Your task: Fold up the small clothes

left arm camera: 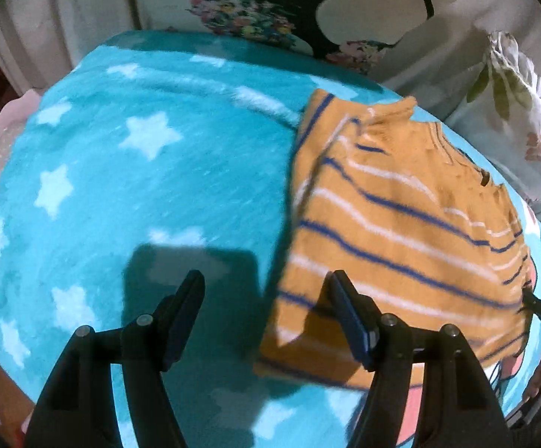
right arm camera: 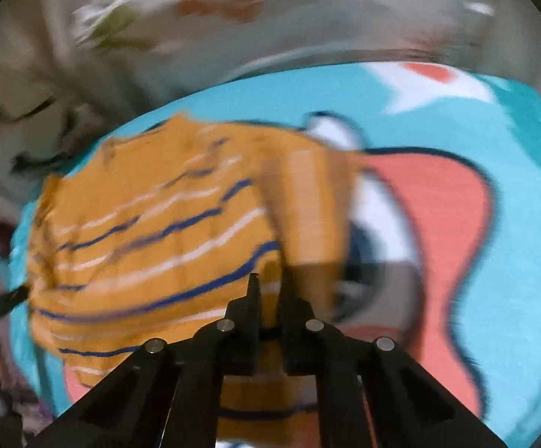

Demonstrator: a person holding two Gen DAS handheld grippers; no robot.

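Observation:
An orange top [left arm camera: 401, 224] with blue and white stripes lies on a turquoise blanket [left arm camera: 139, 186], right of centre in the left wrist view. My left gripper [left arm camera: 266, 291] hovers open over the top's left edge, one finger above the blanket and the other above the fabric. In the blurred right wrist view the orange top [right arm camera: 158, 224] fills the left half, with a flap folded over at its right side. My right gripper [right arm camera: 272, 283] is shut at the top's near edge, with fabric showing in the slit between its fingers. The right gripper's tip [left arm camera: 537, 304] meets the top's right hem.
The blanket [right arm camera: 513, 261] carries white stars and a coral and white cartoon print. A pale flowered pillow [left arm camera: 513, 112] lies beyond the top at the right. A floral and black printed cloth [left arm camera: 251, 11] hangs behind the bed. Pink bedding [left arm camera: 5, 119] shows at the left edge.

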